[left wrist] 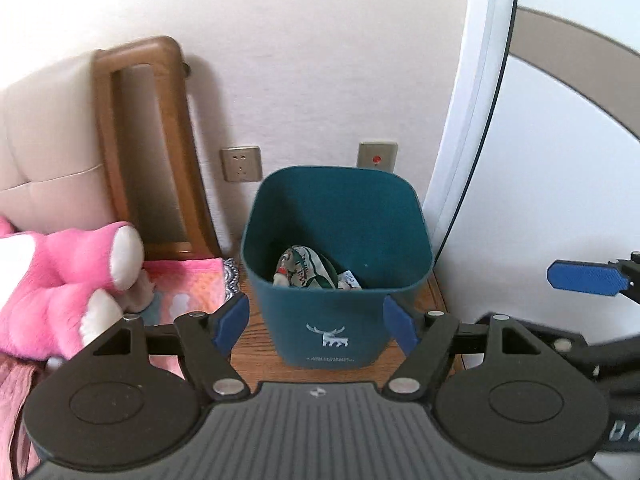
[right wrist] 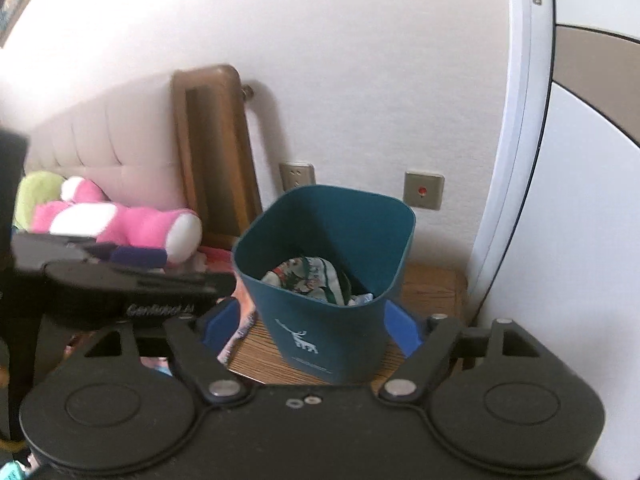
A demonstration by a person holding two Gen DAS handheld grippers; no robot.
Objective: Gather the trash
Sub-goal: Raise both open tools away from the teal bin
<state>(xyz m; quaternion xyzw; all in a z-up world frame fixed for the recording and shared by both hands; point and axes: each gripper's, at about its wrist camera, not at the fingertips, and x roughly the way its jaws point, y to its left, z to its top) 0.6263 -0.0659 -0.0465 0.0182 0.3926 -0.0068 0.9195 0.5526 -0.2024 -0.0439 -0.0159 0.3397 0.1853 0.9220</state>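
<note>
A dark teal trash bin (left wrist: 332,320) with a white deer logo stands on a wooden nightstand (left wrist: 256,344). Crumpled white and green wrappers (left wrist: 304,268) lie inside it. My left gripper (left wrist: 316,324) is open and empty, its blue pads on either side of the bin's front, apart from it. The right gripper's blue pad (left wrist: 584,276) shows at the right edge. In the right wrist view the bin (right wrist: 328,312) with the wrappers (right wrist: 308,280) stands just ahead. My right gripper (right wrist: 312,332) is open and empty around the bin's lower front. The left gripper's body (right wrist: 132,288) shows at left.
A pink plush toy (left wrist: 60,284) lies on the bed at left, by a padded headboard with a wooden frame (left wrist: 148,140). A wall socket (left wrist: 241,163) and a switch (left wrist: 377,158) sit behind the bin. A white cabinet (left wrist: 540,160) stands close on the right.
</note>
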